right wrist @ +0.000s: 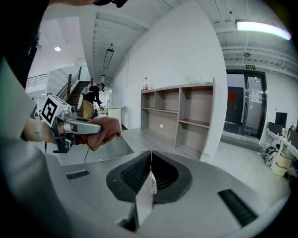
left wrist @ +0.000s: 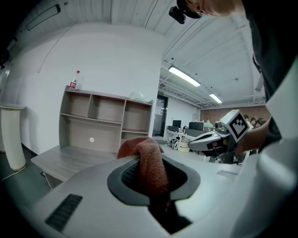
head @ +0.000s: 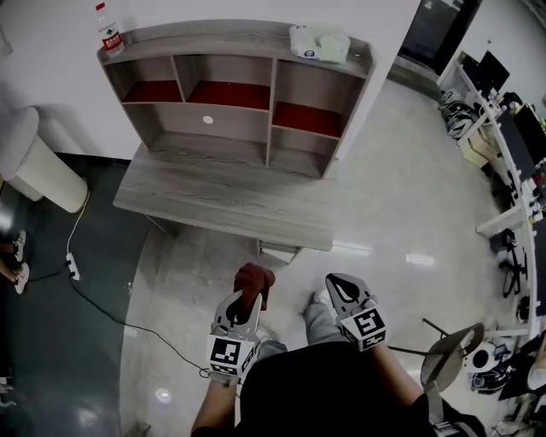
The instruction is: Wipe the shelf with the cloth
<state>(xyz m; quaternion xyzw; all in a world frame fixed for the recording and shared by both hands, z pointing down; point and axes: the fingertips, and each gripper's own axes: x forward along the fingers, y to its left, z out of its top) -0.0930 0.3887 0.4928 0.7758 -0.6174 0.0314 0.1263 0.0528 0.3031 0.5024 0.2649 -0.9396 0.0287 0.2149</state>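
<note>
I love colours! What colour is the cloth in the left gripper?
Rusty red. The cloth shows best in the left gripper view.

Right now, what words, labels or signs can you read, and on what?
Nothing reads clearly.
Red label on the clear plastic bottle atop the grey wooden shelf: too small.
Green sign above the dark glass door: blurred.
Black-and-white square marker cubes: patterns, no words.

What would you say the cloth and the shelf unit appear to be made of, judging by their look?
Cloth: likely terry or microfibre, rust red; it has a nubbly pile and drapes limply from the left gripper. Shelf unit: probably laminated board with a matte grey wood-grain finish; the streaks are straight and look printed, and there are red compartment floors.
</note>
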